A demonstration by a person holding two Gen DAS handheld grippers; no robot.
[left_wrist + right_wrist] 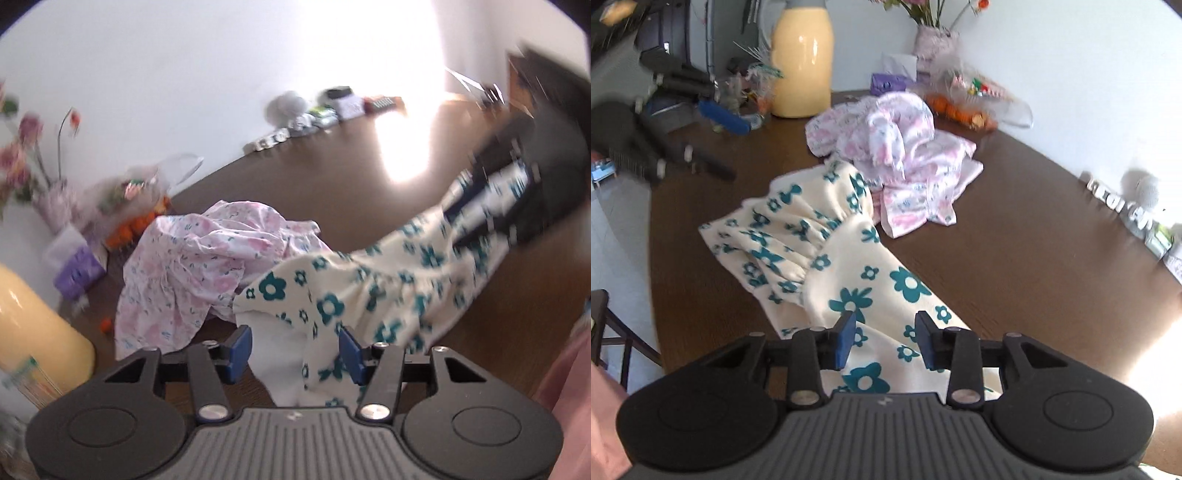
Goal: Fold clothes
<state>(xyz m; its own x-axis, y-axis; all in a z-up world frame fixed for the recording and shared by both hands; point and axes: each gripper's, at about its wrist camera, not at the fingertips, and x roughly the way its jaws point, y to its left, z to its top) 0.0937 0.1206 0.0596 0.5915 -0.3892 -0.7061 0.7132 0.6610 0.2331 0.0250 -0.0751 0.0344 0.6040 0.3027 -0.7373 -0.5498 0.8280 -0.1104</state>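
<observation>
The cream garment with teal flowers (827, 258) lies stretched across the brown table (1015, 258), just beside the crumpled pink floral garment (897, 155). Both the left hand-held gripper (295, 349) and the right hand-held gripper (885, 341) stand wide apart with its cloth between their pads, not clamped.

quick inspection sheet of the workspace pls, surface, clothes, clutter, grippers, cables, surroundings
surface: dark wood table, sun glare at one end.
job's things: cream floral garment stretched between both grippers; pink garment crumpled behind it.
clutter: yellow jug, flower vase, purple tissue pack, bag of oranges, small items along the wall.
grippers: left gripper and right gripper open, cloth lying between the fingers.
cables: nothing seen.
surroundings: white wall, chair.
</observation>
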